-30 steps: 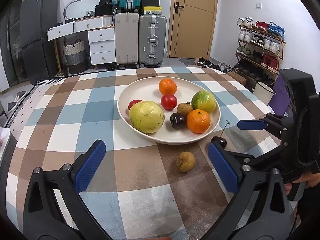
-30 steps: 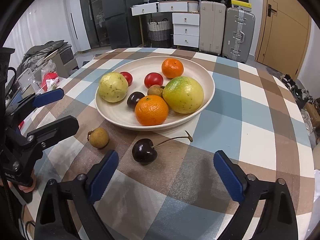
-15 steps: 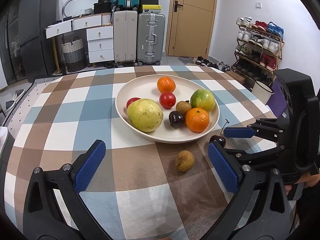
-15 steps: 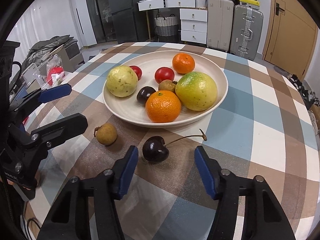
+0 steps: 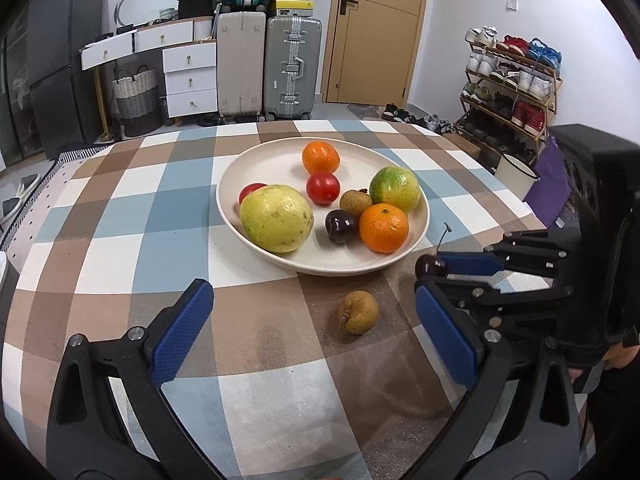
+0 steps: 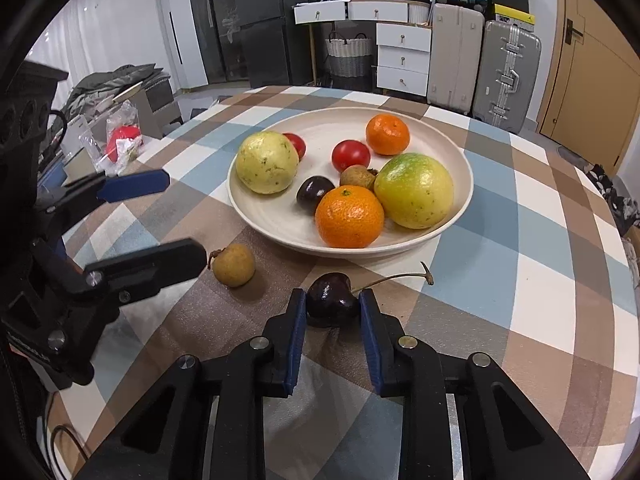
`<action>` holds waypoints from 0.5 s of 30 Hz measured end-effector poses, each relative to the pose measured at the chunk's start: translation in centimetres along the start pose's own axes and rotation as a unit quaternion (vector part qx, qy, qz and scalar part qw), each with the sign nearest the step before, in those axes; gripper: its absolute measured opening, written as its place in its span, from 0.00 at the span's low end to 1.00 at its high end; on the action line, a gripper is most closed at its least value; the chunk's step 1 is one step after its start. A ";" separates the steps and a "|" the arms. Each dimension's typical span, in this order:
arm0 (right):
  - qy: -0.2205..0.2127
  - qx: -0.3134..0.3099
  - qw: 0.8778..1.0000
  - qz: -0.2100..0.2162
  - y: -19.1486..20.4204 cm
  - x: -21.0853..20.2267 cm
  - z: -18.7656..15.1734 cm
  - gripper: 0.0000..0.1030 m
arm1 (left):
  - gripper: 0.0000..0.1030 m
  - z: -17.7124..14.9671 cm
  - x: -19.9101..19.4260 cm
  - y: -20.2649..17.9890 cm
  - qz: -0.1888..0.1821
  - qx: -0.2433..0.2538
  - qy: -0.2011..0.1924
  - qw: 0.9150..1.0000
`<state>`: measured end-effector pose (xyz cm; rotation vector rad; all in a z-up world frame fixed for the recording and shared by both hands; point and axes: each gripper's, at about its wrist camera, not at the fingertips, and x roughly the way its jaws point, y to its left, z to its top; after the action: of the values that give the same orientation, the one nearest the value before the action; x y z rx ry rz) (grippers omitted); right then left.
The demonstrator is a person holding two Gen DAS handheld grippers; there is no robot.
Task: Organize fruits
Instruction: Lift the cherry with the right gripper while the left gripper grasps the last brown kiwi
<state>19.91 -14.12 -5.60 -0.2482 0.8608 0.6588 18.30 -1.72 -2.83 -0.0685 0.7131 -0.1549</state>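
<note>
The plate (image 6: 460, 216) already holds most of the fruit. Just in front of the plate's near rim, the right gripper (image 6: 333, 316), wide apart a second ago, has closed its blue pads onto the dark cherry (image 6: 332, 300), so lifting it into the plate looks next. The left gripper (image 5: 308, 332) stays spread, nothing held, framing the small brown longan (image 5: 359, 312) near that rim.

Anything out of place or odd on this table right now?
Two fruits lie off the plate: a cherry between the right gripper pads, and a longan loose on the checked tablecloth. Nothing looks spilled or damaged.
</note>
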 end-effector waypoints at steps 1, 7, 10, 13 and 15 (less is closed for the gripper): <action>-0.005 0.004 1.000 0.001 -0.2 -0.2 0.0 0.26 | 0.97 0.0 0.0 -0.1 -0.002 0.002 0.001 1.000; -0.024 0.031 0.999 -0.006 -1.5 -1.1 0.1 0.26 | 0.84 -0.3 0.8 -1.1 -0.012 0.019 0.033 0.999; -0.027 0.036 0.999 -0.005 -1.8 -1.2 0.1 0.26 | 0.74 -0.4 1.5 -1.3 -0.016 0.021 0.051 0.998; -0.025 0.038 0.999 -0.005 -1.8 -1.0 0.1 0.26 | 0.57 -0.4 2.2 -1.2 -0.019 0.018 0.068 0.997; -0.024 0.037 0.999 -0.006 -1.8 -0.9 0.0 0.26 | 0.48 -0.4 2.6 -1.0 -0.028 0.012 0.077 0.997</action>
<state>20.63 -15.87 -4.97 -0.1710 0.8356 0.6175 19.81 -3.12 -4.68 -0.0533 0.8634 -0.2243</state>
